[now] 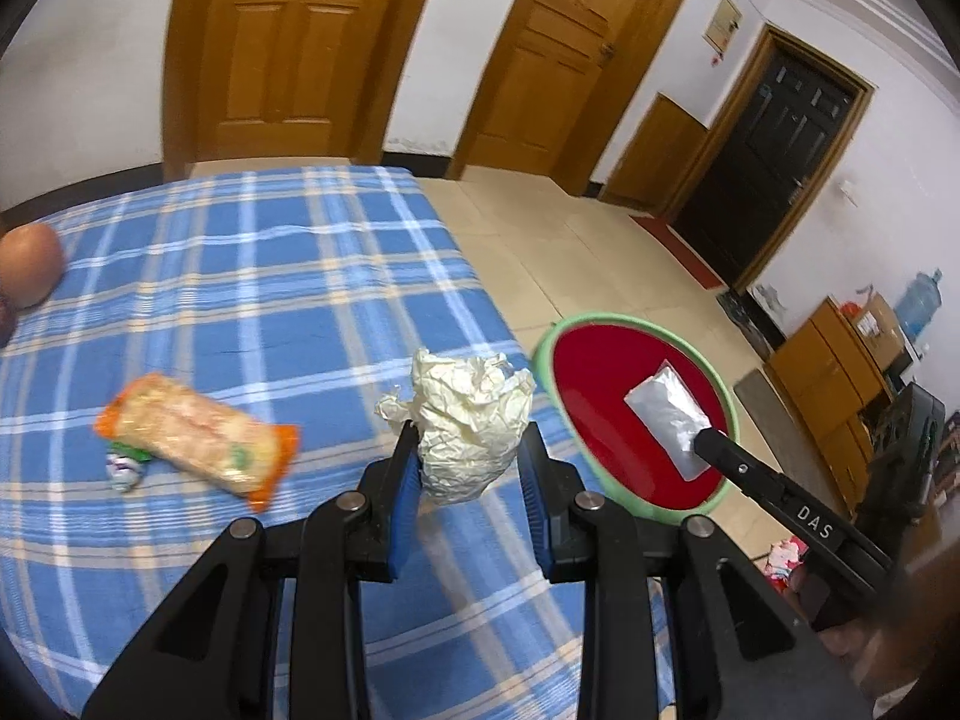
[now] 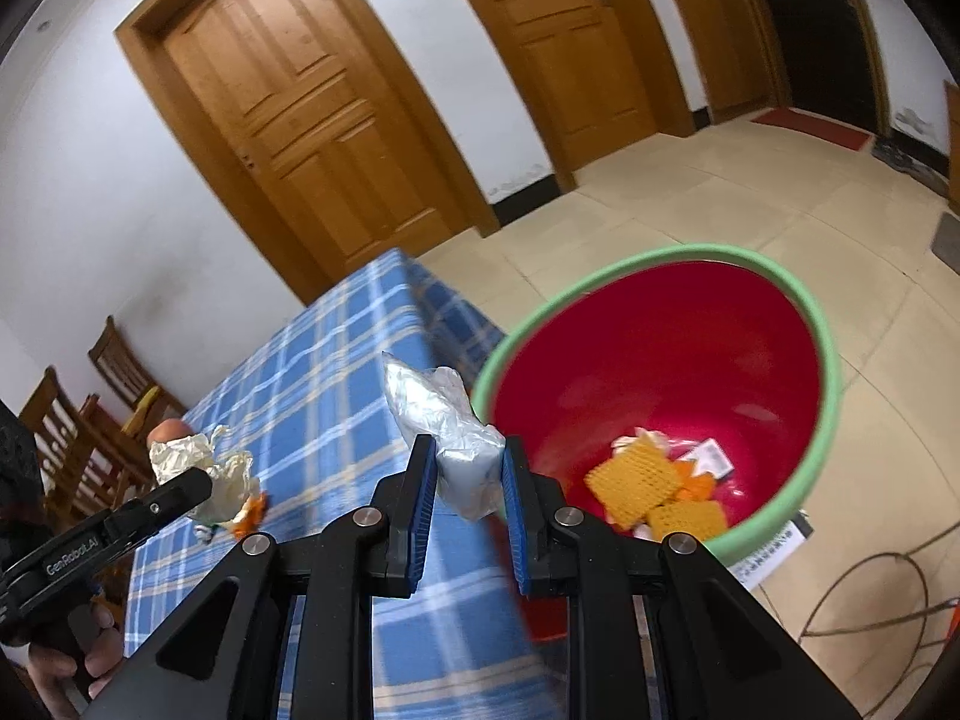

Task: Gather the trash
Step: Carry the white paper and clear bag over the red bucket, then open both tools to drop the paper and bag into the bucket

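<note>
While both hands carry trash at once, here is how it stands.

Left gripper [image 1: 468, 462]: its fingers pinch a crumpled paper [image 1: 471, 420] ball, held up over the desk [image 1: 240, 276] near the edge on the bin's side, I judge so it can go across to the bin next.

Right gripper [image 2: 465, 474]: its fingers pinch a silver packet [image 2: 447, 426] at one end, the rest sticking out forward. In the left view it hangs over the bin's mouth; likely about to be dropped.

Bin [image 2: 831, 396]: red inside, green rim, on the floor just beside the desk, so trash can fall straight in. Orange and yellow scraps [image 2: 639, 483] already lie at the bottom.

Left behind: an orange snack pack [image 1: 198, 441] and a small wrapper [image 1: 123, 468] touching it, both on the cloth.

Writing: "DAS" on the right gripper's arm, "GenRobot.AI" on the left's. Packet print unreadable.
</note>
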`<state>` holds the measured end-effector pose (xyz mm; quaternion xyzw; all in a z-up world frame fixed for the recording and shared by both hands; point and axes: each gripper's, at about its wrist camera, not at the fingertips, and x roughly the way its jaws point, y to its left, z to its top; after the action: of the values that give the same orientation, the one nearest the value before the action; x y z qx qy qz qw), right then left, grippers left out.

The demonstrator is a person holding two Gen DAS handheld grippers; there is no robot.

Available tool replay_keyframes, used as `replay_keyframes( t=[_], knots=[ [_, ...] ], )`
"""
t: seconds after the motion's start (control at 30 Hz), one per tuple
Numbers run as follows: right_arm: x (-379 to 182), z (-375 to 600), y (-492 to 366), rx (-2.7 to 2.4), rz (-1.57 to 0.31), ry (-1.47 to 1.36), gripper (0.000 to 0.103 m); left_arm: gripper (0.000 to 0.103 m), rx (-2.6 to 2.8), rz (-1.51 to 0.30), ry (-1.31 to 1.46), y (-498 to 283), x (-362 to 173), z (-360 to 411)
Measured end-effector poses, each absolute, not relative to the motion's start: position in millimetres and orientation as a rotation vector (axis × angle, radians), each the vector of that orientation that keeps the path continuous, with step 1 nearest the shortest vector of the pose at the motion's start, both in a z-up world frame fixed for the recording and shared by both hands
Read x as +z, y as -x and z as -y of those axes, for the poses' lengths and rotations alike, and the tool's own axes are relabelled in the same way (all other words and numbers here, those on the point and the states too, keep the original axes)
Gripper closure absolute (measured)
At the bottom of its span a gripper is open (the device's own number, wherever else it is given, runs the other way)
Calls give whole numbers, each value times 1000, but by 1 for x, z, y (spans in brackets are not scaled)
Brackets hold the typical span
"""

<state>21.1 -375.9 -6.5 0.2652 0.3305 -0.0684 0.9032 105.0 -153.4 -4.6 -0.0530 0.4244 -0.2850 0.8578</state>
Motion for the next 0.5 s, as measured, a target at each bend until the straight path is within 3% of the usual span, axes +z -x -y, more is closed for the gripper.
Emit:
replay_keyframes(
  t=[0.5],
  knots=[
    [-33, 432, -4, -264, -702, -625, 80, 72, -739, -963, 17, -109, -28, 246]
  ],
)
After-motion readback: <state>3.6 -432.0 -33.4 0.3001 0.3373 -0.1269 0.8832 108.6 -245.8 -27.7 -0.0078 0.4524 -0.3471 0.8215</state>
